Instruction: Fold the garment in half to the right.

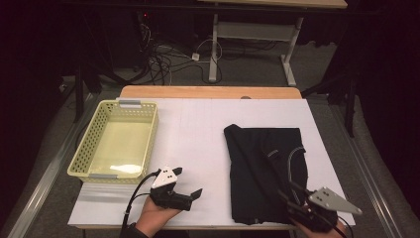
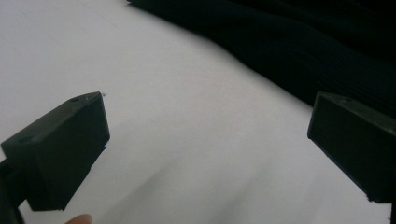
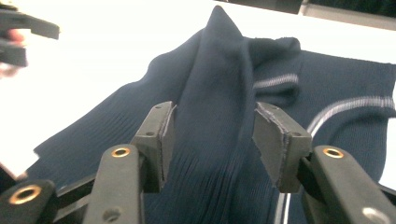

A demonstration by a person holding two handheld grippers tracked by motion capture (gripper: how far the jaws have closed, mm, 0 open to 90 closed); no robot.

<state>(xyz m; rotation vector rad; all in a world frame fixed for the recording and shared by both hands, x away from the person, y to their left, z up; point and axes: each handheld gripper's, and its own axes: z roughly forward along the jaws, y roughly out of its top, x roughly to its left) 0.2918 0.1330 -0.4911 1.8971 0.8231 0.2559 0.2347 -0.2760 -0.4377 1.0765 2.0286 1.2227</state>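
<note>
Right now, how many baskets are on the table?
1. The basket sits at the table's left edge, away from the dark sweater on the right.

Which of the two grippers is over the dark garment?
The right gripper, at the garment's near right corner, with a raised fold between its open jaws. The left gripper is over bare white table, beside the garment.

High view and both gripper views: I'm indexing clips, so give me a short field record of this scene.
garment: dark knit sweater, folded, on the right of the white table
basket: pale yellow basket, nothing inside, at the table's left edge
left gripper: open, over bare table beside the sweater
right gripper: open, fingers either side of a raised sweater fold, pads not pressing it
</note>
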